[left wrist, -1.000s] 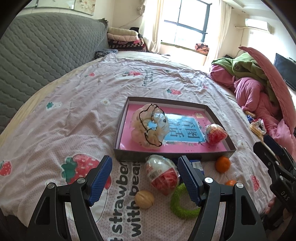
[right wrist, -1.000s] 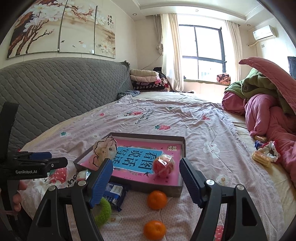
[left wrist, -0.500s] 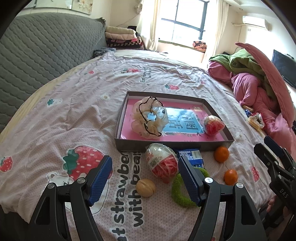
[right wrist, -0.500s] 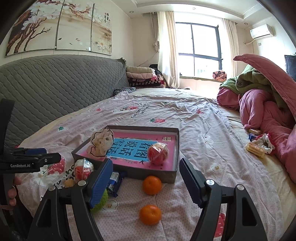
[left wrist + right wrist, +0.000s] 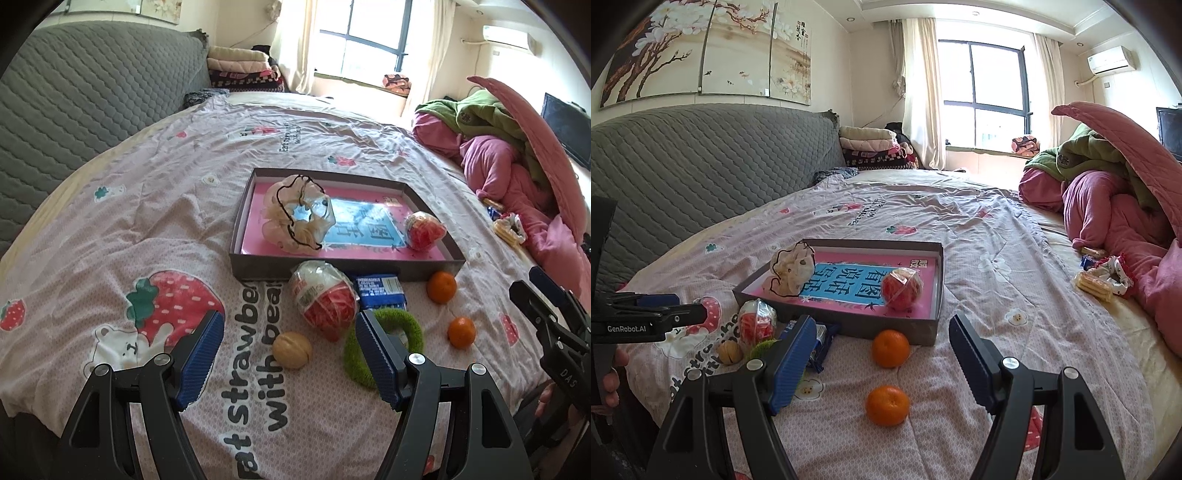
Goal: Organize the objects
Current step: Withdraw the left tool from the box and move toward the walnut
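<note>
Both grippers have drawn back toward the bed's near edge over the last second, and the left gripper (image 5: pixel 290 354) and right gripper (image 5: pixel 882 363) hang wide and empty. That suggests a pause between picks. One red bagged bundle (image 5: pixel 424 230) and a frilly pouch (image 5: pixel 299 219) lie in the shallow box (image 5: pixel 332 271). Along the box's near wall, a second red bundle (image 5: pixel 325 299), walnut (image 5: pixel 291 350), green ring (image 5: pixel 384 347), blue packet (image 5: pixel 380 291) and two tangerines (image 5: pixel 890 349) (image 5: pixel 887 405) wait on the bedspread.

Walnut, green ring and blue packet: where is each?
walnut (image 5: pixel 291 349), left wrist view, middle of its shell
green ring (image 5: pixel 413 326), left wrist view, upper right arc
blue packet (image 5: pixel 380 291), left wrist view, printed face
</note>
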### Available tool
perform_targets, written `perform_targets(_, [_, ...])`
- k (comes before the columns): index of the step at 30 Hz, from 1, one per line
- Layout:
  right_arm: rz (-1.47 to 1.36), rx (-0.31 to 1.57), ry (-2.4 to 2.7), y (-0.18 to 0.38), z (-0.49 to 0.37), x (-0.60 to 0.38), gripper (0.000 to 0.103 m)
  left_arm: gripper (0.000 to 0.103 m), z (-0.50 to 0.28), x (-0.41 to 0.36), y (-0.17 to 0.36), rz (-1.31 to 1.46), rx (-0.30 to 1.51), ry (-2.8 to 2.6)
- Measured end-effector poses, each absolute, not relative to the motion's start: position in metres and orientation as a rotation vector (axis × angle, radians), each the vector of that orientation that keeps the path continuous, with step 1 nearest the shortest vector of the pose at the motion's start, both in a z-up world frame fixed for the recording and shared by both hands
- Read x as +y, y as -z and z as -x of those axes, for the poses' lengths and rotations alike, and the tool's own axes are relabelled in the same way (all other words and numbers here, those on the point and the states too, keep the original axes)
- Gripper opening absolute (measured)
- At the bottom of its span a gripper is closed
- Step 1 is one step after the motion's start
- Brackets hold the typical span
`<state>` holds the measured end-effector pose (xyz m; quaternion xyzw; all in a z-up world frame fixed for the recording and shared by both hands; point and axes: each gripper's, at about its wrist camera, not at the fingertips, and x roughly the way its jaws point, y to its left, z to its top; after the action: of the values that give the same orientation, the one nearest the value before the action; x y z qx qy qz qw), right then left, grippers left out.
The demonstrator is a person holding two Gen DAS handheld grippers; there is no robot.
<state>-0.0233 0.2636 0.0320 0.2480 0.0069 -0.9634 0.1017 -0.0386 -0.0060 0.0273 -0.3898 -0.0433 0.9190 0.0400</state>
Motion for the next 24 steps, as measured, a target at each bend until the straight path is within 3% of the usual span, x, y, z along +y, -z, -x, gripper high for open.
perform_targets(24, [-0.788,0.055,2.859,-0.02,0.01,0.263,0.074,0.075,0.025,-0.003,-0.011,1.235,-0.102,-2.779])
